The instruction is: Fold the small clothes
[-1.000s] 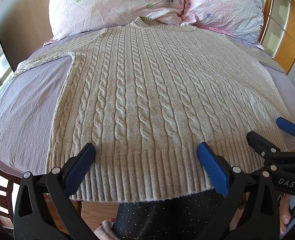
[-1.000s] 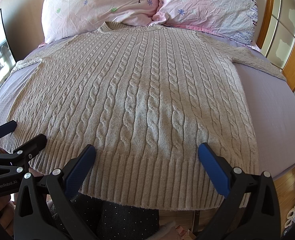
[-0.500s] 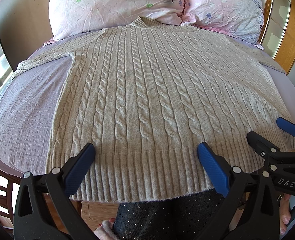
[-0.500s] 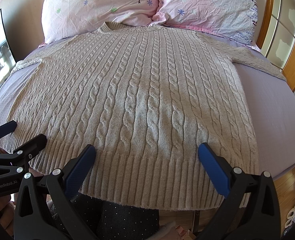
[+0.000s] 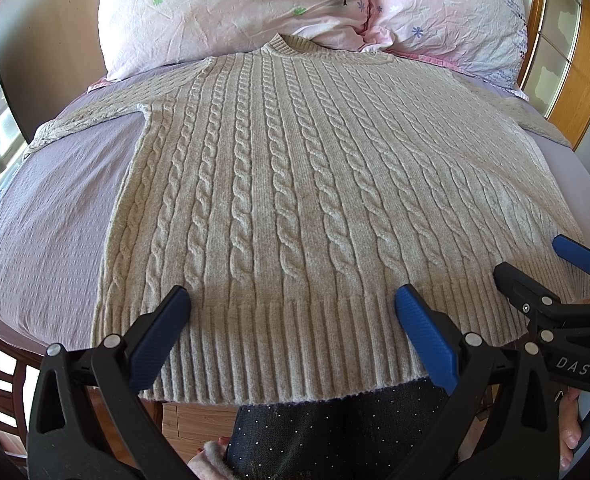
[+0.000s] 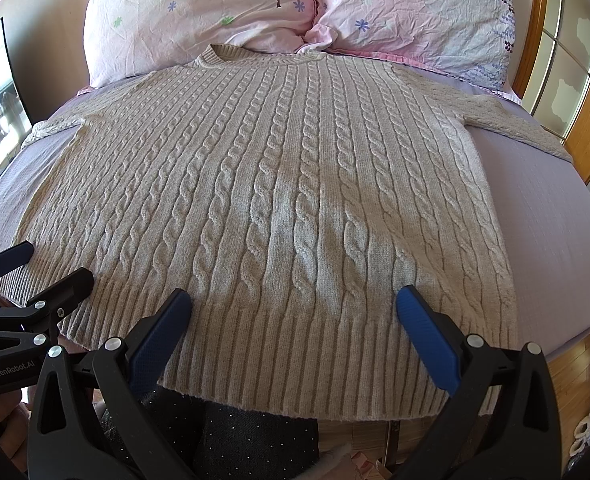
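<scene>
Nothing is changing since the earlier frames: the sweater [image 5: 295,200] is lying flat on the bed [image 5: 47,240], and both grippers, left [image 5: 293,308] and right [image 6: 294,308], are staying released over its near hem.

Both tongs held wide, side by side and level.

The left tongs [image 5: 291,312] point forward with their blue-padded fingers [image 5: 163,332] spread far apart, nothing between them. The right tongs [image 6: 293,314] match that pose just beside them, blue pads [image 6: 427,340] equally parted. From each camera the neighbouring tool shows at the frame's edge, its black arms likewise splayed.
</scene>
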Available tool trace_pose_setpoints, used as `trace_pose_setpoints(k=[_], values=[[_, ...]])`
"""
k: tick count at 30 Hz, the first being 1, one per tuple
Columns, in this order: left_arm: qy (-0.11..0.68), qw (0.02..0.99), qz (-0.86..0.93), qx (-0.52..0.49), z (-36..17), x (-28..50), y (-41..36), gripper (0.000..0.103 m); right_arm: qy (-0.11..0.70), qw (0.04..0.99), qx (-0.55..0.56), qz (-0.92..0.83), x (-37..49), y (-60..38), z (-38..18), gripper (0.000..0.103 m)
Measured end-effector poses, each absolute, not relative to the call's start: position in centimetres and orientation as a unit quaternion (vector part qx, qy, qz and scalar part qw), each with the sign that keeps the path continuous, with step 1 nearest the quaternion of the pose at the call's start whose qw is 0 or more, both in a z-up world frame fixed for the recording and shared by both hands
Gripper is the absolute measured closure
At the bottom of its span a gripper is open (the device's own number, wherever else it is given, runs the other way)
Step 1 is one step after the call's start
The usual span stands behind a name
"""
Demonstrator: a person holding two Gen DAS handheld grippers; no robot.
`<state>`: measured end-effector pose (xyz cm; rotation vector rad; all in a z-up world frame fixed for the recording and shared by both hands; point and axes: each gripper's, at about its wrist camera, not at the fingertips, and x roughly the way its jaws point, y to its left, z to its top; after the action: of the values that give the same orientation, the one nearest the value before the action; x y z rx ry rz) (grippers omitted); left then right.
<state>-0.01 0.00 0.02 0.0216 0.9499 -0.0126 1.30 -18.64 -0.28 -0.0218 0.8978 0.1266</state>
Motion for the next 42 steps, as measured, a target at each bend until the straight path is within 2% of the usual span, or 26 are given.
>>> trace_pose_setpoints(k=[10,14,19,21,23,26,31,34,37,39,42], values=[[0.45,0.893,-0.011,0.015,0.0,-0.2,-0.1,0.002,0.413,0.903,-0.03,0.113,1.7,-19.3,-0.1,0.001],[0.456,0.889,-0.022,0.02,0.1,0.2,0.2,0.002,0.395,0.903,0.092,0.144,4.3,-25.7,2.2,0.001],[0.425,0.905,-0.026,0.008,2.0,2.0,1.7,0.002,0.357,0.908,0.221,0.008,11.7,-39.7,5.0,0.001],[0.391,0.92,-0.024,-0.001,3.2,2.5,2.7,0.002,0.351,0.897,0.262,-0.061,15.2,-45.7,4.8,0.014],[0.352,0.935,-0.026,-0.026,4.6,3.3,4.3,0.002,0.355,0.877,0.302,-0.113,18.0,-50.7,3.8,0.034],[0.317,0.945,-0.026,-0.077,5.9,4.8,7.2,0.002,0.349,0.847,0.37,-0.154,20.8,-56.5,1.9,0.052],[0.306,0.946,0.029,-0.107,6.6,7.5,11.7,0.002,0.351,0.817,0.402,-0.219,23.2,-61.1,-0.5,0.057],[0.297,0.946,0.051,-0.118,6.6,7.9,13.9,0.002,0.325,0.813,0.422,-0.235,23.5,-62.5,-1.2,0.064],[0.288,0.945,0.06,-0.141,6.4,8.5,16.5,0.002,0.317,0.819,0.411,-0.246,24.0,-63.1,-1.9,0.092],[0.292,0.941,0.075,-0.153,6.3,8.8,18.4,0.002,0.304,0.827,0.411,-0.234,23.7,-62.6,-1.3,0.095],[0.291,0.939,0.104,-0.15,6.5,9.0,21.1,0.002,0.253,0.889,0.339,-0.173,23.0,-57.7,3.7,0.095]])
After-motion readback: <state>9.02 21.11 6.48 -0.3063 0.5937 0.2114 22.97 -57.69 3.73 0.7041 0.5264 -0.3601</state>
